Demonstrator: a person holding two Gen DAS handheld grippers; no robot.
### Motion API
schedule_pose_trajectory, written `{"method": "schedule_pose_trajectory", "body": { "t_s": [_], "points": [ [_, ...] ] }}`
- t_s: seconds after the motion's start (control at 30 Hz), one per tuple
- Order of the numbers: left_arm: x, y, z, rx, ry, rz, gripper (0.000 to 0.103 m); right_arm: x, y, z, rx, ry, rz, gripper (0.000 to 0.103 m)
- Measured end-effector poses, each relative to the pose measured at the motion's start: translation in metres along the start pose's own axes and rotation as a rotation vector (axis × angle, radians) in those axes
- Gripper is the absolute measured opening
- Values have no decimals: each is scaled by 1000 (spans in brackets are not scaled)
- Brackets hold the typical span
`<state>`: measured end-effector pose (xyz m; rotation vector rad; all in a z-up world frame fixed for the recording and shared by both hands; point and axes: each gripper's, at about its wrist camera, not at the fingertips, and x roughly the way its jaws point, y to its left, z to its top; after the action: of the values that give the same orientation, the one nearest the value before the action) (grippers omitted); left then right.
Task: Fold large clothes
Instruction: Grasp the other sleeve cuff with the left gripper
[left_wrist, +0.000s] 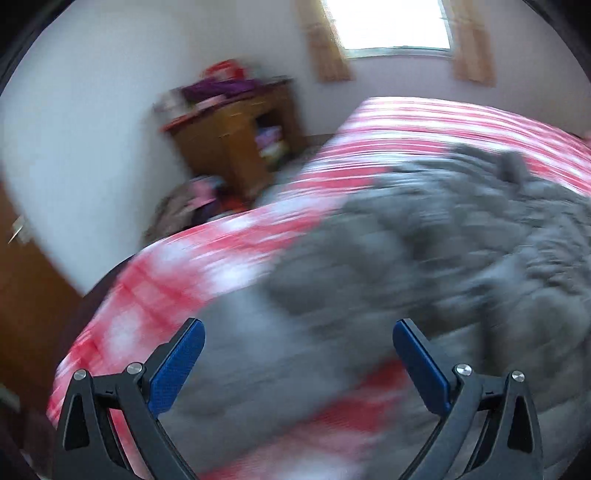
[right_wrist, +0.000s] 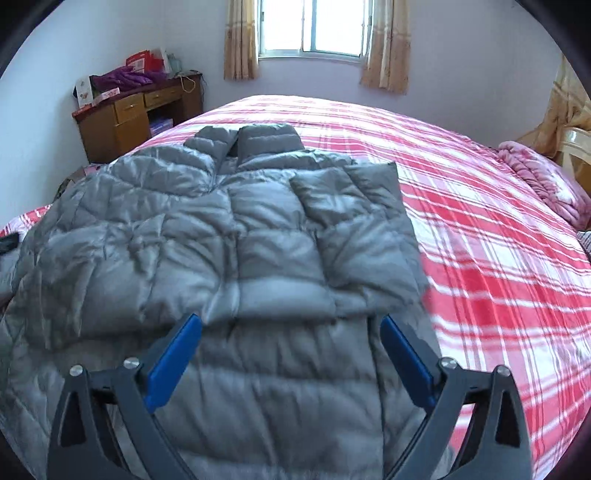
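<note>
Jacket: grey quilted down jacket (right_wrist: 236, 236) lies spread on the bed, filling the centre and left of the right wrist view; collar toward the top of the frame, 1 sleeve folded across its right half.
Bed cover: red and white plaid sheet (right_wrist: 480, 206), bare on the right of the frame.
Right gripper (right_wrist: 291, 325): blue pads wide apart at the lower centre, over the jacket's lower part, nothing between them.
Left gripper (left_wrist: 299, 328): pads spread apart, nothing clamped; view smeared by blur, jacket (left_wrist: 424, 266) at centre right.
Desk: wooden desk (right_wrist: 125, 114) at upper left.
Window: window (right_wrist: 314, 26) at top centre.
</note>
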<state>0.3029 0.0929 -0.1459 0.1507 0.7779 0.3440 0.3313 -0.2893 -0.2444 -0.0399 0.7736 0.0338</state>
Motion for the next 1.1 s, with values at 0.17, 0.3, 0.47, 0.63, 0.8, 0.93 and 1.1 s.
{"method": "schedule_pose_trajectory", "body": {
  "t_s": [0.17,0.3,0.47,0.63,0.8,0.93,1.1],
  "points": [
    [22,117,-52,-226,125,89,102,-17,10,-20,-71,-59,-60,99],
    [49,140,-79,-365,245,-31,102,-1,12,-27,-72,-18,-73,99],
    [61,117,-71,-377,233,-143,74,-1,13,-28,-85,-17,-86,99],
    [64,106,-44,-286,221,-119,16,-19,2,-32,-58,-51,-85,99],
    [-11,89,-2,-145,-3,-34,15,-38,-27,-24,11,-120,-125,99],
    [-69,50,28,-65,-163,-78,15,-40,-53,-18,72,-136,-155,99],
    [-117,-51,54,67,-291,-222,15,-39,-71,-19,131,-133,-156,99]
  ]
}}
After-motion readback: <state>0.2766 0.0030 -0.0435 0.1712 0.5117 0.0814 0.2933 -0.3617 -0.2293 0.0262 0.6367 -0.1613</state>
